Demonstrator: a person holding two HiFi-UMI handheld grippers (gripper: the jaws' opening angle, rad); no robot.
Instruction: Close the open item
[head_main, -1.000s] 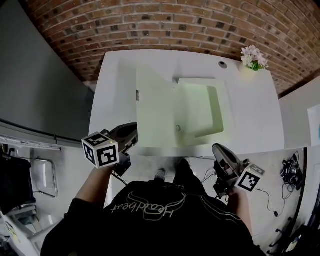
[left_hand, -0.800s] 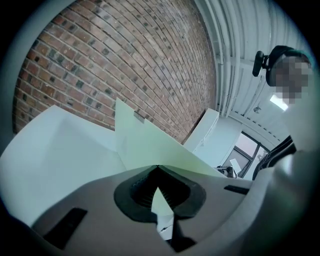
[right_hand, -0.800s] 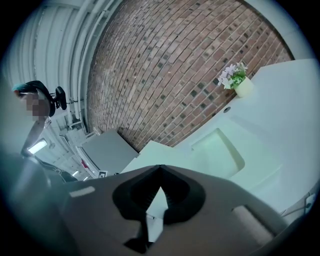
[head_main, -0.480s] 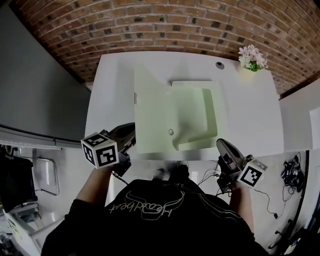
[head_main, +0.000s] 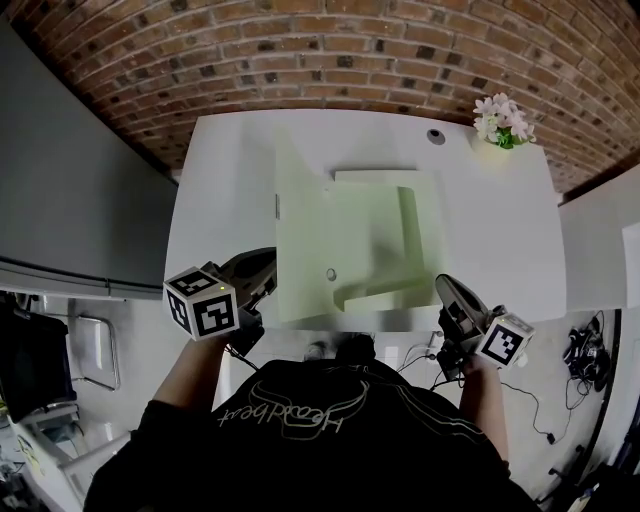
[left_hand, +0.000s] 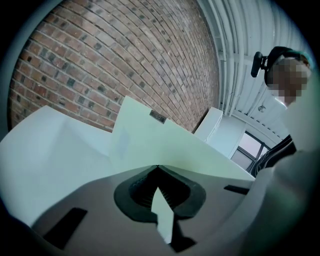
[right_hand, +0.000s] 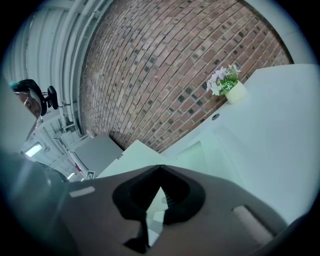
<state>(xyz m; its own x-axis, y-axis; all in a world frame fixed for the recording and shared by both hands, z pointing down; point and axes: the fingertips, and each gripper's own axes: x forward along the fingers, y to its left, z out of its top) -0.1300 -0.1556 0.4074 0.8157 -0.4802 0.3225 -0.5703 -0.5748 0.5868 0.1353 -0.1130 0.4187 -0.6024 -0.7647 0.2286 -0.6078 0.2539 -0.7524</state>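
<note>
**A:** Where is the thing that must be shut?

**B:** The pale green box with a flat lid (head_main: 385, 240) is seen in the middle of the white table (head_main: 220, 200), close to the near edge. The lid (head_main: 300, 230) is stood up along the left side of the box, so the inside can be seen.

**A:** Is anything held by the tools?

**B:** Nothing is held. The left tool (head_main: 262, 265) is closed with nothing in it, and so is the right tool (head_main: 447, 285). Both are seen by the near edge of the table. The left one is just beside the lid, and the right one is near the box's right corner.

**A:** How can the lid be shut well?

**B:** The lid is probably best pushed on its outer face by the left tool, high up, where less push is needed. It should be moved slowly to the right and let down softly, not dropped. The box could be steadied by the right tool, so it is not slid toward the pink flowers in the small pot (head_main: 503, 120) at the far right corner.
</note>
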